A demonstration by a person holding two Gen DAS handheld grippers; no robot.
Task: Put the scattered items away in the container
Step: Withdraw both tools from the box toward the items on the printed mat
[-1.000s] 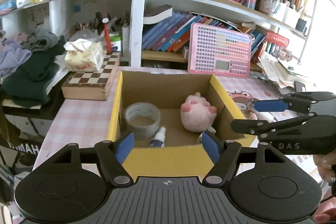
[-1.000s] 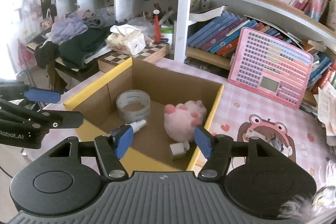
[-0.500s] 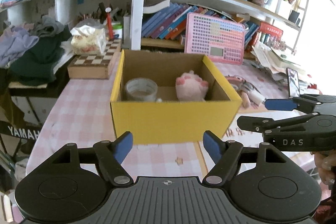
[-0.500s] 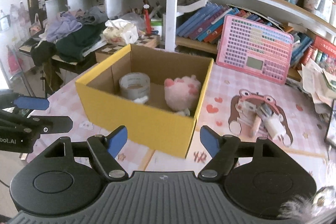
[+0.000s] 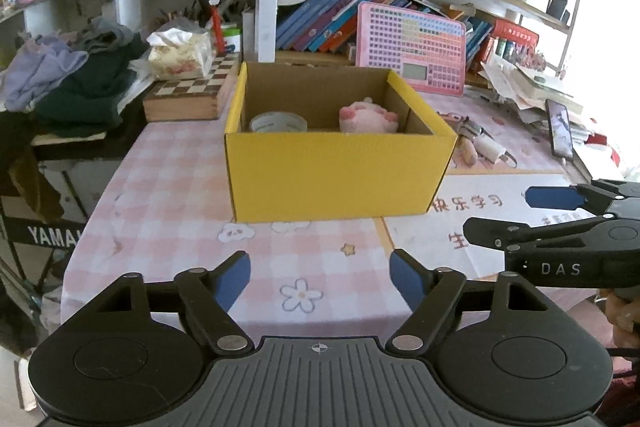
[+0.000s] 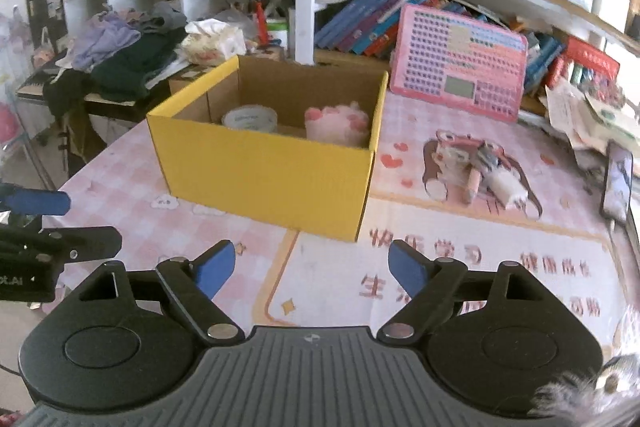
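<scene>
With both claws released and empty, reach ahead-right past the yellow cardboard box for the small white bottle.

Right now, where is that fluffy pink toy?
The pink toy lies inside the yellow box, on its right side in both views, next to the roll of tape on the left.

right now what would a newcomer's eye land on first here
The yellow cardboard box in the middle of the pink checked table, with a tape roll and a pink plush toy inside. Behind it to the right, a pink keyboard toy leans against the bookshelf.
</scene>
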